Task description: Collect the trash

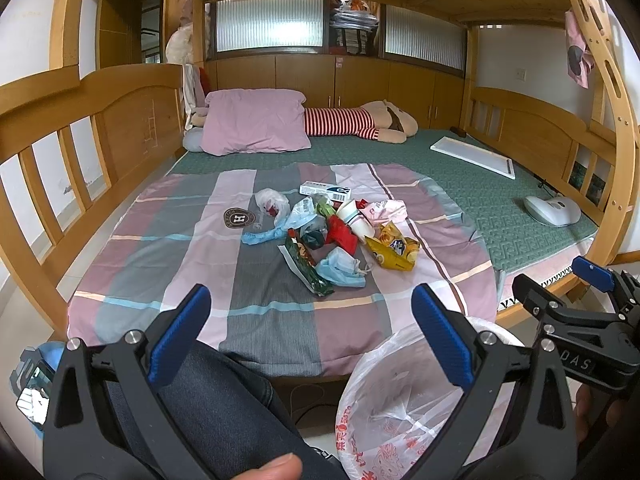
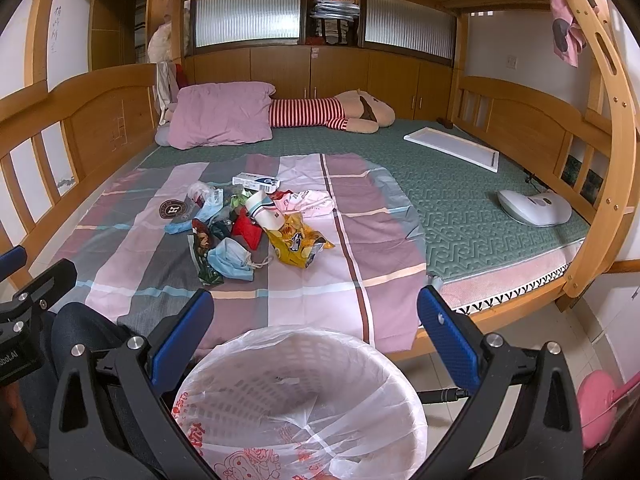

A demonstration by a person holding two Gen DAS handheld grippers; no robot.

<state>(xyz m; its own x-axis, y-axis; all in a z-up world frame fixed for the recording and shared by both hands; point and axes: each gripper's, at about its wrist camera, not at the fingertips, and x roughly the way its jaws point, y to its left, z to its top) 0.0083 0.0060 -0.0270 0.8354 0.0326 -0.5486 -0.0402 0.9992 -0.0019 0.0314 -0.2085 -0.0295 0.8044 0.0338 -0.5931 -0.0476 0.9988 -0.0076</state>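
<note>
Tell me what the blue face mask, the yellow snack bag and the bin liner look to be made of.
Blue face mask: soft matte nonwoven fabric, crumpled, corded loops.
Yellow snack bag: glossy printed plastic film, creased.
Bin liner: thin translucent plastic, wrinkled, basket grid showing through.

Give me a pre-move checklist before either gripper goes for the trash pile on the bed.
1. Left gripper open and holding nothing: ok.
2. Right gripper open and holding nothing: ok.
3. Lined bin below the bed edge, mouth open, nothing seen inside: ok.
4. Trash pile in plain sight on the checked sheet, nothing covering it: ok.
5. Nearest pieces free to grasp: the blue face mask and the yellow snack bag lie at the front of the pile: ok.
6. Whether the paper cup holds anything: cannot tell.
</note>
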